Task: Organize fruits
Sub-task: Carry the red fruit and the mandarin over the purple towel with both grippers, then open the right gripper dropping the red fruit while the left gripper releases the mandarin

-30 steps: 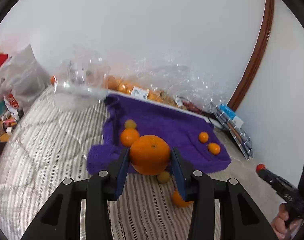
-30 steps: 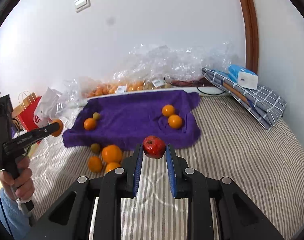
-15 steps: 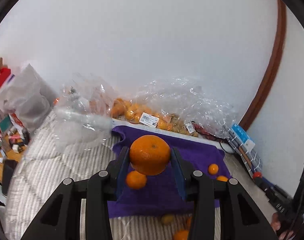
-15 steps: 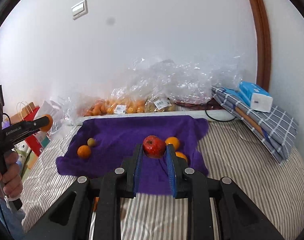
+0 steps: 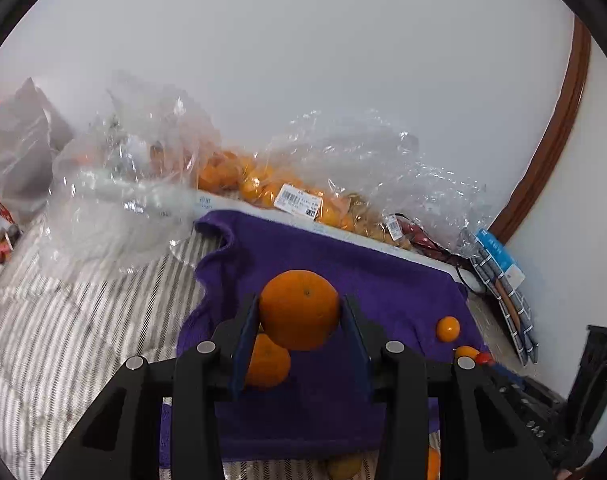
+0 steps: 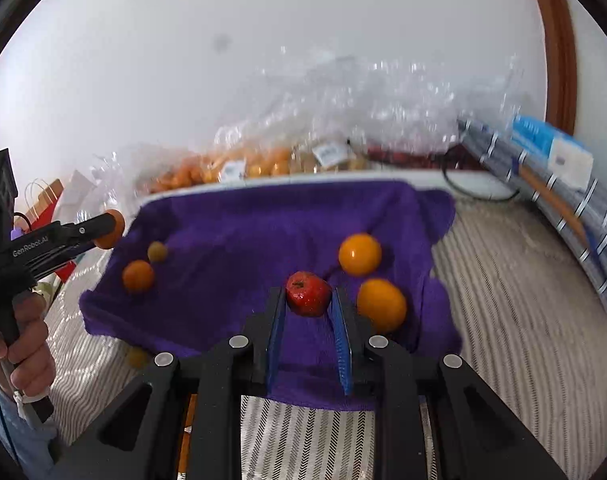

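Note:
My left gripper [image 5: 299, 314] is shut on a large orange [image 5: 299, 304] and hangs over the near left part of the purple towel [image 5: 343, 264]. A smaller orange [image 5: 265, 362] lies on the towel just below it. My right gripper [image 6: 308, 300] is shut on a small red apple [image 6: 308, 294] above the towel [image 6: 243, 224], close to two oranges [image 6: 359, 254] at its right. In the right wrist view the left gripper [image 6: 63, 236] shows at the left edge with its orange [image 6: 110, 229], above a small orange [image 6: 138, 276] and a greenish fruit [image 6: 157, 251].
Clear plastic bags [image 5: 343, 168] with several oranges line the wall behind the towel. A folded checked cloth [image 6: 563, 208] with a blue pack lies at the right. The striped bedcover [image 5: 83, 312] surrounds the towel. A few fruits lie off the towel's near edge [image 6: 136, 357].
Both grippers have moved forward from the striped cover to over the purple towel, each still holding its fruit. The towel and the bags now look closer.

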Action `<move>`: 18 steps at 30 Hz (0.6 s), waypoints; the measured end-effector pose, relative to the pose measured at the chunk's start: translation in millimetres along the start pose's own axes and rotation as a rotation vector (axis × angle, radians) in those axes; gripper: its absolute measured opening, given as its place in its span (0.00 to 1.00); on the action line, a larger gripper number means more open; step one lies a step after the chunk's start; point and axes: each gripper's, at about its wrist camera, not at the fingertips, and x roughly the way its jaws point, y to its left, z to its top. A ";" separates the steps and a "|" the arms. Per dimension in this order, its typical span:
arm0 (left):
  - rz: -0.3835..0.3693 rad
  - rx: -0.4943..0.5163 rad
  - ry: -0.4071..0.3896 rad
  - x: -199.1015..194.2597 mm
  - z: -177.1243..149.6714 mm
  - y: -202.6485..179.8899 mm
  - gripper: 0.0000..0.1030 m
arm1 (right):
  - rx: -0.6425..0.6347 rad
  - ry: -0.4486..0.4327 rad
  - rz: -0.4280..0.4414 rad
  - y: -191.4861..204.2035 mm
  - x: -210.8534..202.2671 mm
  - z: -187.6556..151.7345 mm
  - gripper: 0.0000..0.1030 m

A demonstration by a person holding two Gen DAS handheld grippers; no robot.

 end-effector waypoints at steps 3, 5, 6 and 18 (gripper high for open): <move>-0.013 0.005 0.014 4.9 -2.3 -0.3 0.38 | 0.015 0.033 0.022 -3.2 6.9 -3.1 0.23; -0.012 0.010 0.020 8.2 -4.1 -2.1 0.38 | 0.024 0.050 0.029 -6.3 11.2 -4.0 0.23; -0.018 0.011 0.025 9.7 -5.0 -2.9 0.38 | 0.028 0.054 0.023 -7.5 12.0 -4.2 0.23; -0.014 0.106 0.069 34.7 -20.1 -22.3 0.38 | 0.015 0.106 0.009 -4.4 24.5 -9.0 0.23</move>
